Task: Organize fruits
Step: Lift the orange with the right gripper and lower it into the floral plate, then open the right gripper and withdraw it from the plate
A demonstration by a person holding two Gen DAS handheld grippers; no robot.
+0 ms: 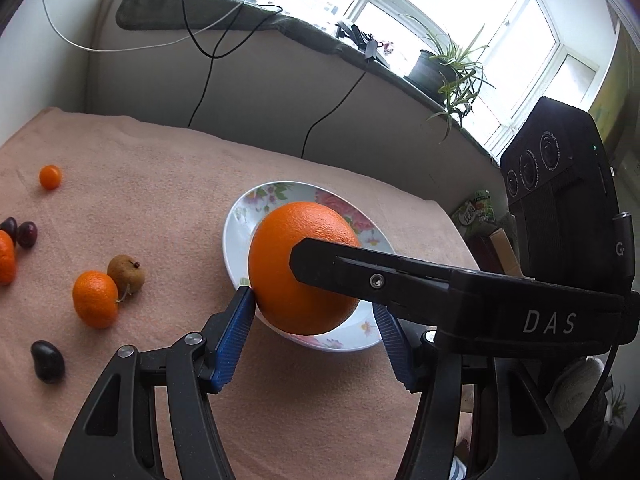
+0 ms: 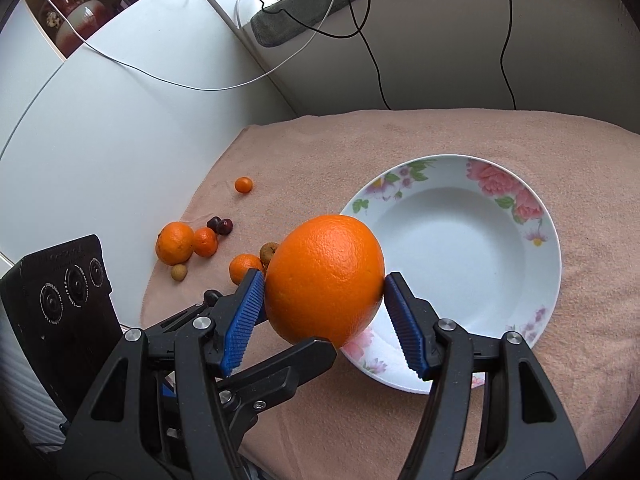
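Note:
A large orange [image 1: 304,268] [image 2: 325,278] is held above the near rim of a white floral plate [image 1: 240,216] [image 2: 460,240]. Both grippers touch it. My right gripper [image 2: 324,292] has both blue pads pressed on its sides. My left gripper [image 1: 314,304] has its left pad against the orange; its right pad is hidden behind the right gripper's black finger [image 1: 340,268], which crosses the left wrist view. Loose fruit lies on the pink cloth to the left: mandarins [image 1: 95,299] [image 2: 175,242], a brown longan [image 1: 126,273], dark cherries [image 2: 220,225], a kumquat [image 1: 50,177] [image 2: 243,185].
A dark fruit [image 1: 47,360] lies near the cloth's front left. A white wall panel [image 2: 100,120] borders the table's left. A windowsill with cables and a potted plant [image 1: 448,68] runs behind. The right gripper's black camera body [image 1: 560,184] stands at right.

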